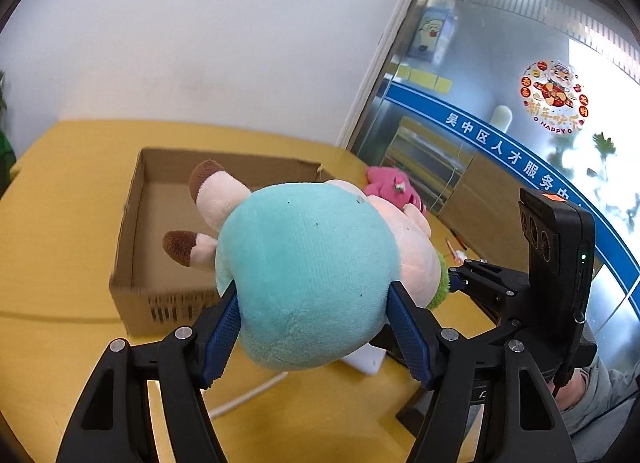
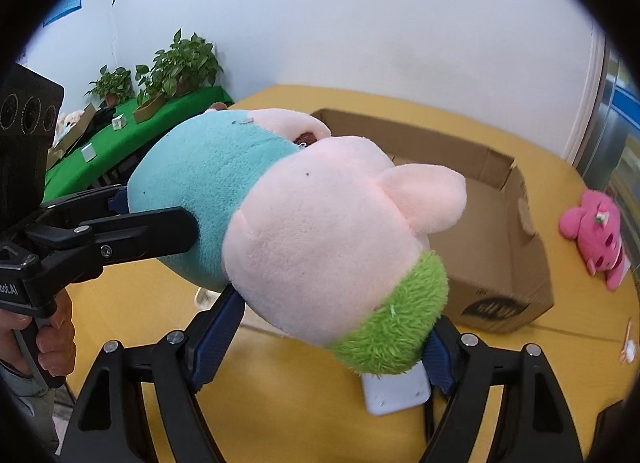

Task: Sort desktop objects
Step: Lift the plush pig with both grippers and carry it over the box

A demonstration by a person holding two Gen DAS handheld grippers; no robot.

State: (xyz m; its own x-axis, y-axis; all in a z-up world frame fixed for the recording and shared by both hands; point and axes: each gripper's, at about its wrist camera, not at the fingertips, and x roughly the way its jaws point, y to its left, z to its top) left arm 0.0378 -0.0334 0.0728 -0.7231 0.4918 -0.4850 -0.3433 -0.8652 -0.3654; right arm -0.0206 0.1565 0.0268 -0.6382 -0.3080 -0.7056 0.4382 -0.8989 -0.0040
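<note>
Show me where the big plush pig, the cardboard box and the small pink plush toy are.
Big plush pig point(image 1: 304, 263), left wrist view, on its teal body.
Cardboard box point(image 2: 496, 263), right wrist view, on its near outer wall.
Small pink plush toy point(image 2: 592, 231), right wrist view, on its body.

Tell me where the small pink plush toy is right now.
The small pink plush toy lies on the yellow table, just right of the cardboard box, near the glass wall.

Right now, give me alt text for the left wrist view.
A teal-bodied plush pig is held between the left gripper jaws above a yellow table. An open cardboard box stands behind it, and a pink plush toy lies beyond.
</note>
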